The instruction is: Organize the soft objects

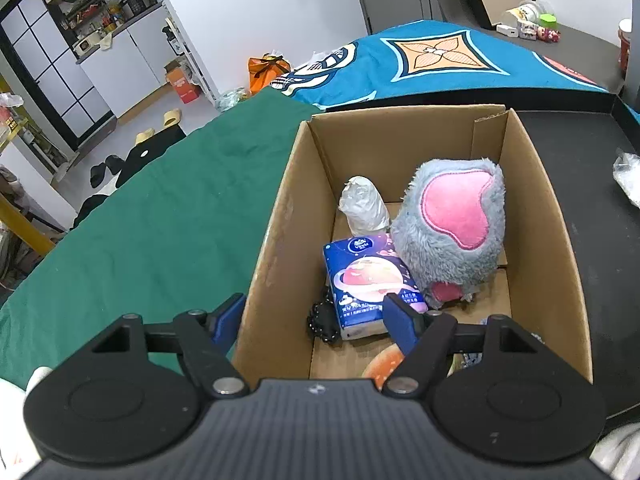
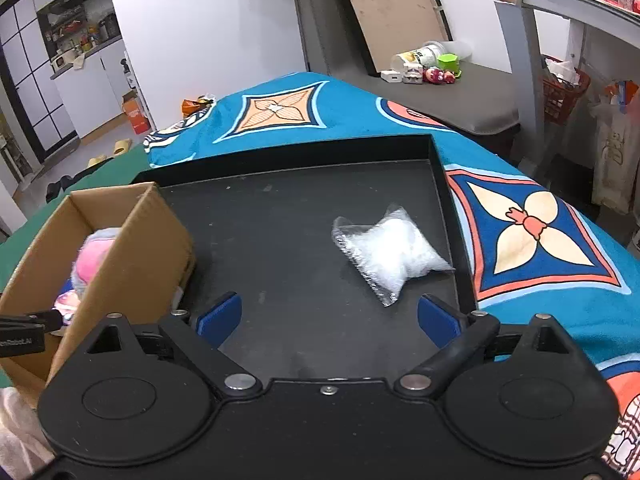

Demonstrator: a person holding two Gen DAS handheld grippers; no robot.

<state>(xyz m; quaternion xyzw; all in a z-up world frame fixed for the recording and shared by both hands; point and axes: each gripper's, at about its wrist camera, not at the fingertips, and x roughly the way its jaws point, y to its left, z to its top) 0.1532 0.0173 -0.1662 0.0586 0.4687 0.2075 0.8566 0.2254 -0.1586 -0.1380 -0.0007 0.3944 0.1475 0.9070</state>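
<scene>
A cardboard box [image 1: 280,240] stands on the table, seen also in the right wrist view as the cardboard box [image 2: 132,248]. Inside it lie a grey and pink plush toy [image 1: 452,224], a blue tissue pack [image 1: 368,280], a white wrapped bundle [image 1: 362,204] and a small black item [image 1: 322,322]. My left gripper [image 1: 314,320] is open, straddling the box's near left wall, nothing between its pads. My right gripper [image 2: 328,318] is open above the black tray [image 2: 280,216]. A clear bag of white stuffing [image 2: 390,254] lies on the tray just beyond its fingers, untouched.
Green cloth [image 1: 140,220] covers the table left of the box. A blue patterned cloth [image 2: 532,232] lies right of and behind the tray. Small toys and containers [image 2: 428,66] sit on a grey surface at the back. Slippers [image 1: 160,126] lie on the floor.
</scene>
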